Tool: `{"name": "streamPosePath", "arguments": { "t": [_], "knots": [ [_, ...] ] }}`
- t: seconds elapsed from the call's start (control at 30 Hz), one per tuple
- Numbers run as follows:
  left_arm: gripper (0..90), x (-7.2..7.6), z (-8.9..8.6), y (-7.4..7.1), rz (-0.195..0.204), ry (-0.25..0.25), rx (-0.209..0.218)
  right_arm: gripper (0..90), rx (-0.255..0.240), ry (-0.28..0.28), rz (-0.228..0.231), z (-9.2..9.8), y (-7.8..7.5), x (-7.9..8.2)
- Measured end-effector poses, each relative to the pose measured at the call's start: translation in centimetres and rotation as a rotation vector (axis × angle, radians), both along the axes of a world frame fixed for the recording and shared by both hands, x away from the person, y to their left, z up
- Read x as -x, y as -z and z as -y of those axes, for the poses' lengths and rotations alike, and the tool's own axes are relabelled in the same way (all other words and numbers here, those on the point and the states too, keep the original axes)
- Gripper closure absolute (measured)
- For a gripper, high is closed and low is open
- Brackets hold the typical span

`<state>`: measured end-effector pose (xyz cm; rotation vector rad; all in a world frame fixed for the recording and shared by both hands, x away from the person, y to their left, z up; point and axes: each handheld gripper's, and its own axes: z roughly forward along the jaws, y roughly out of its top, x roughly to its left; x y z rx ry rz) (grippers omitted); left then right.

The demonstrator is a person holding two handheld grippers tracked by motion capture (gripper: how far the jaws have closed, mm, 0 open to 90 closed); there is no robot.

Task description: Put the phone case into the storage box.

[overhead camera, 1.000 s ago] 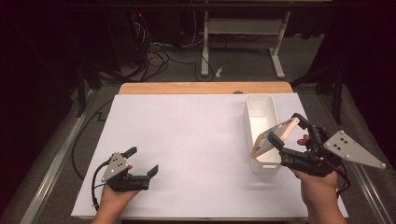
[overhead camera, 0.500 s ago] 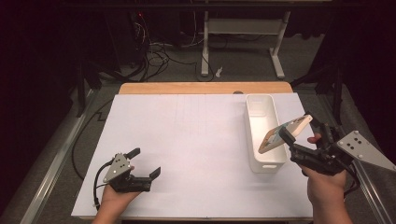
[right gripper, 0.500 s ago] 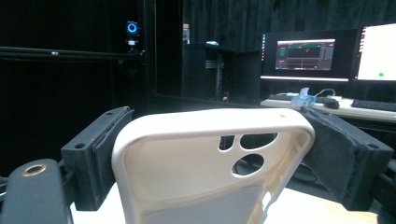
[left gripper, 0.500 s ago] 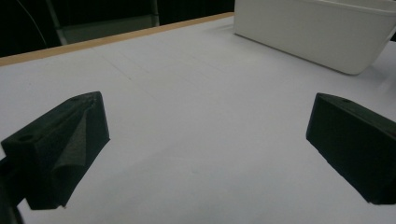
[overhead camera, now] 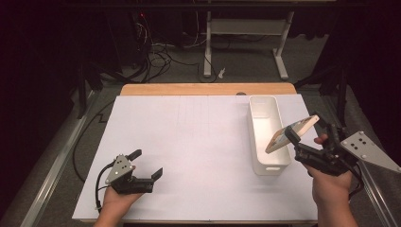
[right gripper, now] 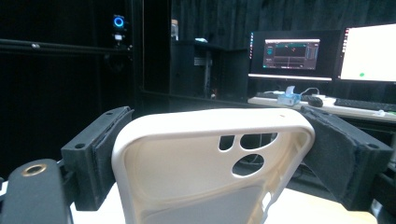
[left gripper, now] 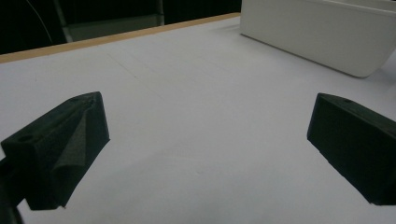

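Right gripper (overhead camera: 289,135): jaws clenched on cream phone case (right gripper: 210,163), tilted above white bin (overhead camera: 265,116). Left gripper (overhead camera: 145,164): jaws released, low over counter (overhead camera: 189,137).

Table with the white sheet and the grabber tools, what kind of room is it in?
Probably a lab or workshop for recording handling work. Lit computer monitors stand on a desk behind, cables lie tangled on the floor, and the white-covered table sits among dark walls.

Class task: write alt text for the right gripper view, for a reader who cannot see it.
A cream phone case, camera cut-outs showing, is clamped between the right gripper's two black jaws. Behind it, in a dark room, two lit monitors stand on a desk.
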<state>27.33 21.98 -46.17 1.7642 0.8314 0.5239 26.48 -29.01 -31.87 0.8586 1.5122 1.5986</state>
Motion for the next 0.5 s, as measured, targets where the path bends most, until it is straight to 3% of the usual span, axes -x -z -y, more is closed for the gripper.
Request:
{"name": "streamPosePath", "arguments": {
  "t": [0.1, 0.2, 0.33, 0.5],
  "knots": [
    [0.2, 0.1, 0.0, -0.1, 0.004, -0.003, 0.009, 13.5, 0.008, 0.012, -0.011, -0.2, 0.3, -0.3],
    [0.2, 0.1, 0.0, -0.1, -0.018, -0.001, 0.021, 13.5, 0.015, 0.024, -0.020, -0.4, 0.4, -0.8],
    [0.2, 0.1, 0.2, -0.1, -0.005, 0.006, -0.007, 13.5, 0.016, 0.048, -0.034, -0.8, 0.5, -1.6],
    [0.2, 0.1, 0.1, -0.1, -0.011, 0.024, -0.001, 13.5, 0.028, 0.084, -0.050, -1.2, 0.4, -2.9]
  ]
}}
